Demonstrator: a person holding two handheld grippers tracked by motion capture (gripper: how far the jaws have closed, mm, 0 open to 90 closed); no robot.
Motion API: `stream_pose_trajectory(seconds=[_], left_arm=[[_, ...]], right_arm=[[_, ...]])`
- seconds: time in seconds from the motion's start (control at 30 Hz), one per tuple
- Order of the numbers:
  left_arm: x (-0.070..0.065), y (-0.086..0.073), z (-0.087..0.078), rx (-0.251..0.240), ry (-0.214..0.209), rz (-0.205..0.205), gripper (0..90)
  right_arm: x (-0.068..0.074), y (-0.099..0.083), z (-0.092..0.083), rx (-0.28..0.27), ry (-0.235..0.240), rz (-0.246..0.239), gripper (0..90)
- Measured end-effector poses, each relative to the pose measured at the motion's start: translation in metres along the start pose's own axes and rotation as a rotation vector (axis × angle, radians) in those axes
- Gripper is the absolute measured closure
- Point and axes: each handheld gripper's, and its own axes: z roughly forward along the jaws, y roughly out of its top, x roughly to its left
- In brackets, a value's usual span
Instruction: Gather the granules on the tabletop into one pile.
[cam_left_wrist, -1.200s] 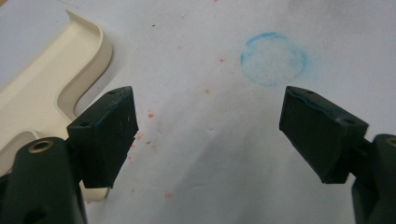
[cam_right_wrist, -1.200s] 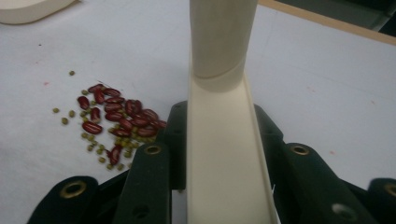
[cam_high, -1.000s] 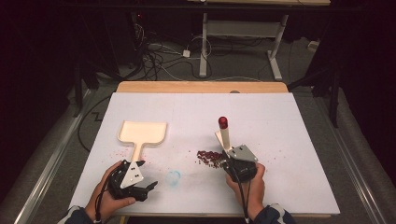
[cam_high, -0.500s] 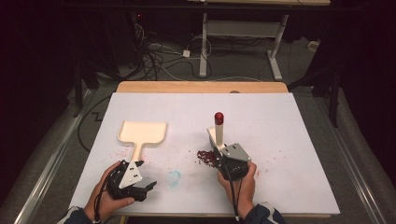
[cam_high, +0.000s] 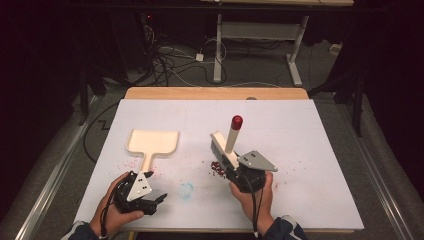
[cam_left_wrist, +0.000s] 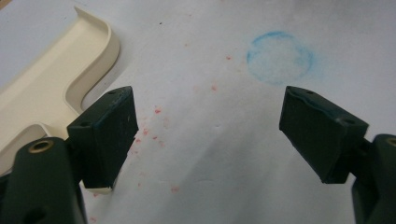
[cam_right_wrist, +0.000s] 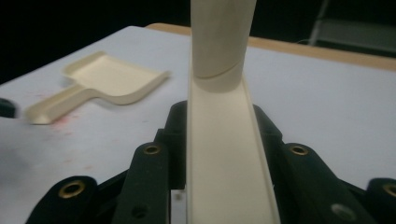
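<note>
Dark room, cables (cam_high: 170, 60) on grey floor (cam_high: 260, 70).

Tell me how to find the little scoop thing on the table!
Start at the big white table and look at its left half. Just ahead of the left tongs, which are open, a cream dustpan lies flat with its handle pointing back toward the person. Unlike the cream brush held in the right tongs, it has a wide tray and no red tip.

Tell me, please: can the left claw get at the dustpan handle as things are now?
Probably yes. The left claw is open, and the dustpan handle lies on the table just ahead of it, beside one jaw in the left gripper view. Nothing stands between them; the brush is off in the right claw.
</note>
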Motion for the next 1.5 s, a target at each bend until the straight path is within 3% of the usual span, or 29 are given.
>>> stream_pose_trajectory(seconds=[0.07,0.23,0.27,0.37,0.43,0.5,0.53,0.63,0.73,0.77,0.9,0.97,1.07,1.27,1.3,1.33,1.37,1.4,1.5], left_arm=[[0.000,0.000,0.000,0.000,-0.001,0.000,18.5],[0.001,-0.001,0.001,0.004,-0.001,-0.008,18.5],[0.001,-0.001,0.001,0.003,-0.001,-0.008,18.5],[0.001,-0.001,0.001,0.003,-0.005,-0.006,18.5],[0.000,-0.002,0.001,0.008,-0.014,-0.013,18.6],[0.001,-0.003,0.001,0.009,-0.017,-0.014,18.6],[0.001,-0.003,0.001,0.009,-0.017,-0.014,18.5],[0.000,-0.003,0.001,0.010,-0.018,-0.015,18.6],[-0.001,-0.002,0.001,0.004,-0.011,-0.002,18.5],[-0.001,-0.002,0.001,0.010,-0.017,-0.009,18.5],[-0.002,-0.001,0.004,0.021,-0.020,-0.007,18.6],[-0.003,0.000,0.005,0.024,-0.023,-0.003,18.6],[-0.004,0.001,0.006,0.027,-0.026,0.000,18.6],[-0.003,0.001,0.006,0.031,-0.025,0.000,18.6],[-0.003,0.000,0.006,0.030,-0.025,0.000,18.6],[-0.002,0.000,0.006,0.029,-0.025,0.000,18.6],[-0.003,0.000,0.006,0.030,-0.025,-0.001,18.6],[-0.002,0.000,0.006,0.029,-0.024,0.002,18.6],[-0.003,0.000,0.006,0.031,-0.023,0.004,18.5]], right_arm=[[0.008,-0.002,0.005,0.014,0.081,0.042,67.4],[0.027,-0.008,0.024,0.050,0.140,0.095,67.4],[0.036,-0.009,0.033,0.057,0.155,0.127,67.4],[0.043,-0.010,0.043,0.051,0.144,0.133,67.4],[0.047,-0.014,0.054,0.066,0.091,0.136,67.4],[0.044,-0.016,0.057,0.068,0.043,0.147,67.4],[0.044,-0.016,0.057,0.068,0.043,0.147,67.4],[0.026,-0.018,0.053,0.090,0.001,0.211,67.4],[0.015,-0.020,0.049,0.102,-0.010,0.241,67.4],[0.005,-0.022,0.042,0.108,-0.020,0.271,67.3],[-0.007,-0.024,0.033,0.111,-0.032,0.286,67.3],[-0.011,-0.025,0.028,0.110,-0.014,0.290,67.3],[-0.014,-0.023,0.020,0.094,0.015,0.265,67.4],[-0.022,-0.004,-0.011,0.025,0.210,0.031,67.3],[-0.022,-0.004,-0.011,0.025,0.210,0.031,67.3],[-0.025,0.003,-0.019,0.020,0.308,-0.046,67.3],[-0.026,0.004,-0.023,0.020,0.358,-0.100,67.2],[-0.026,0.004,-0.023,0.020,0.358,-0.100,67.2],[-0.032,0.000,-0.030,0.056,0.469,-0.238,67.2]])
